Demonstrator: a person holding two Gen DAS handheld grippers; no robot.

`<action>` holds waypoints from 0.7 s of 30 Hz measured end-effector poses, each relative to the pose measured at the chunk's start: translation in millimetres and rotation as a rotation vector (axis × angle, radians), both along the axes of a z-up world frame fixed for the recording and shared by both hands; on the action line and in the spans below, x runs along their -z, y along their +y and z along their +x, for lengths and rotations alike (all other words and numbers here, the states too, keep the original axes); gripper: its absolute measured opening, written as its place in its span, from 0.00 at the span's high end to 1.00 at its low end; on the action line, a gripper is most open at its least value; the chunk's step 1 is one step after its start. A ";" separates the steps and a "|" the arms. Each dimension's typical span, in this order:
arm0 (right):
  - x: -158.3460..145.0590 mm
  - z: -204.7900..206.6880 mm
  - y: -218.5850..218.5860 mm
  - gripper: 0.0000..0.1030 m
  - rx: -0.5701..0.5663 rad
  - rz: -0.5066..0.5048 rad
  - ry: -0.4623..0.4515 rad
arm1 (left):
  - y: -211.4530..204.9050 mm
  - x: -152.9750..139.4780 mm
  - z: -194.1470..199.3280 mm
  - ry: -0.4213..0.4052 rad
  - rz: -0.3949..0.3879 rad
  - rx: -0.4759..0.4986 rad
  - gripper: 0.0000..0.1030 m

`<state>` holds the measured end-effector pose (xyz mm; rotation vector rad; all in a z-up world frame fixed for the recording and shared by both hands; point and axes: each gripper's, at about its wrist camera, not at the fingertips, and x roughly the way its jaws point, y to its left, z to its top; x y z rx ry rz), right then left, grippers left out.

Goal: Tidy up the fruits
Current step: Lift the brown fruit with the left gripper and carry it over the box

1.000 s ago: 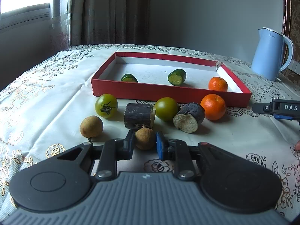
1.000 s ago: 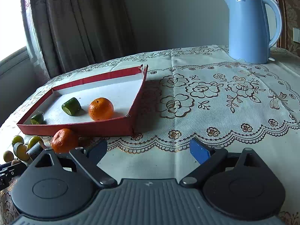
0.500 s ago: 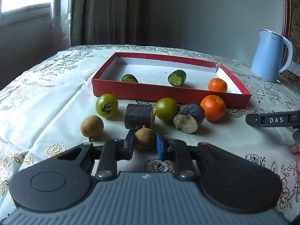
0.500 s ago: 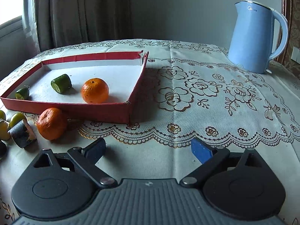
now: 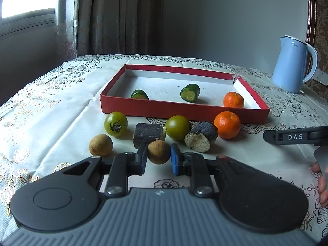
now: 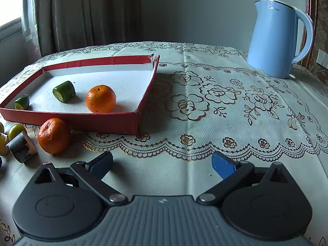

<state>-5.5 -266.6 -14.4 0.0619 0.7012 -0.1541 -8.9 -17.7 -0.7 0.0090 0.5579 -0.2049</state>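
My left gripper [image 5: 158, 156] is shut on a small brown round fruit [image 5: 158, 152], held just above the cloth. In front of it lie another brown fruit [image 5: 100, 145], two green tomatoes [image 5: 115, 123] [image 5: 178, 127], two dark cut pieces [image 5: 148, 134] [image 5: 202, 137] and an orange [image 5: 227, 124]. The red tray [image 5: 178, 110] holds two green cut pieces [image 5: 140, 94] [image 5: 190, 92] and an orange [image 5: 233, 99]. My right gripper [image 6: 162, 165] is open and empty over the cloth, right of the orange [image 6: 54, 135] outside the tray [image 6: 82, 121].
A light blue kettle [image 6: 275, 39] stands at the back right of the table. The lace cloth [image 6: 225, 102] covers the table. Part of the right gripper [image 5: 295, 137] shows at the right edge of the left wrist view. Curtains hang behind.
The right gripper has swung round to the right and nearer the tray, staying open. The left gripper has kept hold of the brown fruit and hardly moved.
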 end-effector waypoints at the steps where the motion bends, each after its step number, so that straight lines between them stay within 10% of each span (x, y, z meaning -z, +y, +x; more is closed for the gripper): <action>1: 0.0 0.1 -0.1 0.00 0.000 0.000 0.000 | -1.2 -2.7 0.6 -0.006 0.007 -0.002 0.79; 21: -0.3 -1.3 -3.5 0.00 0.000 0.035 -0.017 | -37.0 -44.5 101.4 -0.094 0.155 -0.054 0.79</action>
